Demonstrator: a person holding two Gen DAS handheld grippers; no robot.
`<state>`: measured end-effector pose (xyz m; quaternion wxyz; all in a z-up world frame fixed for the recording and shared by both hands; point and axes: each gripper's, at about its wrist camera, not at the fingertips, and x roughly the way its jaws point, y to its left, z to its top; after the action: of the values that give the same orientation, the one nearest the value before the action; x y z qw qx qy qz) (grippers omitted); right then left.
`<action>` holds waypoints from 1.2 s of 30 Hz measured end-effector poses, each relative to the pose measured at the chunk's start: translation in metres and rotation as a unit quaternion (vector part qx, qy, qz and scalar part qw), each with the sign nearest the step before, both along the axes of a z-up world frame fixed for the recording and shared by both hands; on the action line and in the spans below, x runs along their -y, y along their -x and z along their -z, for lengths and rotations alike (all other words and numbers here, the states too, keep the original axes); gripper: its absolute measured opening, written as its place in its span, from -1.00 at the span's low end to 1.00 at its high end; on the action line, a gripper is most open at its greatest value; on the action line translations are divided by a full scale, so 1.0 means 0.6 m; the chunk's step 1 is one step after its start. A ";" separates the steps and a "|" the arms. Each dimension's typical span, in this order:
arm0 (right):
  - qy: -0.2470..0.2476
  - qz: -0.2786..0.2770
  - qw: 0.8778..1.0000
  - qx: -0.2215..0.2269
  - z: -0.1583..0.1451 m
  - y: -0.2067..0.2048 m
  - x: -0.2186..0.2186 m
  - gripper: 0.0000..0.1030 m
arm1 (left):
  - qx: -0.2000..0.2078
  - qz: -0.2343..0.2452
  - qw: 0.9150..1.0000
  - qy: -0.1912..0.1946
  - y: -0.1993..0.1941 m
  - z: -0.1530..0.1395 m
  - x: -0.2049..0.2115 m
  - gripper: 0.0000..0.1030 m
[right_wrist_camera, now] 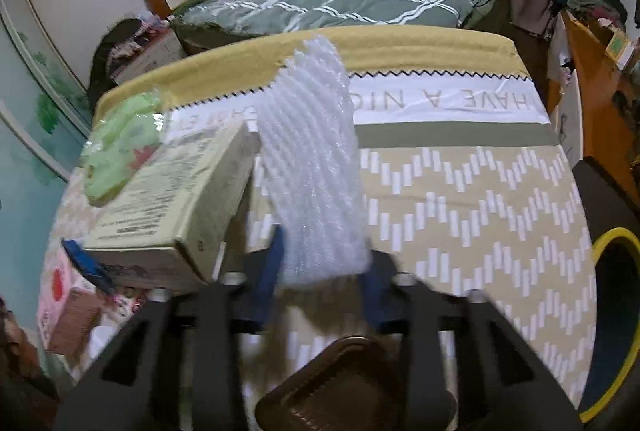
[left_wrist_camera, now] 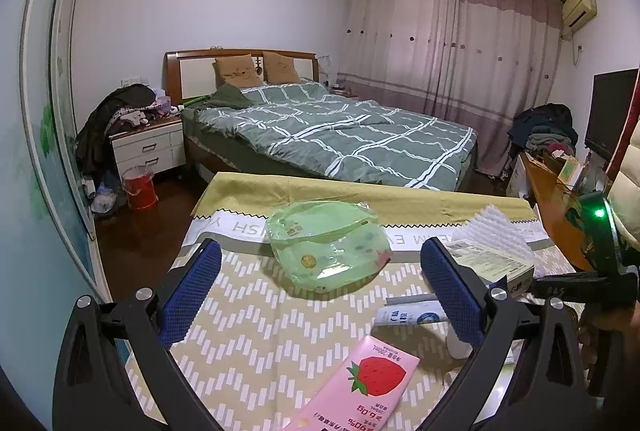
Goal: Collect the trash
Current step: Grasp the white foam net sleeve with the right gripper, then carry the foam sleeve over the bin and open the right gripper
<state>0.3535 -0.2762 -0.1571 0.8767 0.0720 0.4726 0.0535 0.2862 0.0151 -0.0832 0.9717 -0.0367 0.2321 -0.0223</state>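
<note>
My right gripper (right_wrist_camera: 322, 271) is shut on a sheet of white bubble wrap (right_wrist_camera: 312, 167) and holds it upright above the cloth-covered table (right_wrist_camera: 460, 199); the wrap also shows in the left wrist view (left_wrist_camera: 496, 235). My left gripper (left_wrist_camera: 320, 271) is open and empty, low over the table. Between and beyond its fingers lies a green plastic bag (left_wrist_camera: 326, 249), also in the right wrist view (right_wrist_camera: 120, 151). A cardboard box (right_wrist_camera: 172, 203) lies left of the wrap. A pink strawberry carton (left_wrist_camera: 360, 387) and a white tube (left_wrist_camera: 412, 315) lie near the left gripper.
A bin with a yellow rim (right_wrist_camera: 616, 307) stands at the table's right edge. Beyond the table are a bed (left_wrist_camera: 332, 127), a nightstand (left_wrist_camera: 148, 147), a red bucket (left_wrist_camera: 138, 187) and an orange desk (left_wrist_camera: 556, 207) piled with clothes.
</note>
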 end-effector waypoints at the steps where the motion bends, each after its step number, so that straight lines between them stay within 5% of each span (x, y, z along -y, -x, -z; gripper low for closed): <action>1: 0.007 0.006 1.000 0.008 -0.006 0.003 0.001 -0.73 | 0.000 -0.001 1.000 -0.001 0.000 0.000 0.000 0.91; 14: 0.006 0.082 0.993 0.086 -0.059 0.121 0.082 -0.74 | 0.000 0.006 1.000 0.000 0.003 0.004 0.001 0.91; 22: 0.070 0.225 0.964 0.120 -0.060 0.234 0.208 -0.74 | 0.009 0.010 1.000 -0.004 0.010 0.002 0.007 0.90; 28: 0.083 0.307 0.943 0.096 -0.029 0.282 0.294 -0.73 | 0.017 0.010 1.000 -0.006 0.015 -0.001 0.013 0.91; 36: 0.068 0.348 0.933 0.061 0.008 0.299 0.350 -0.73 | 0.014 0.023 0.999 -0.024 0.025 -0.008 0.040 0.91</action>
<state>0.1741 -0.4861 -0.1622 0.8703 0.1685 0.3661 -0.2832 0.2710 -0.0091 -0.0781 0.9746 -0.0080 0.2200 -0.0400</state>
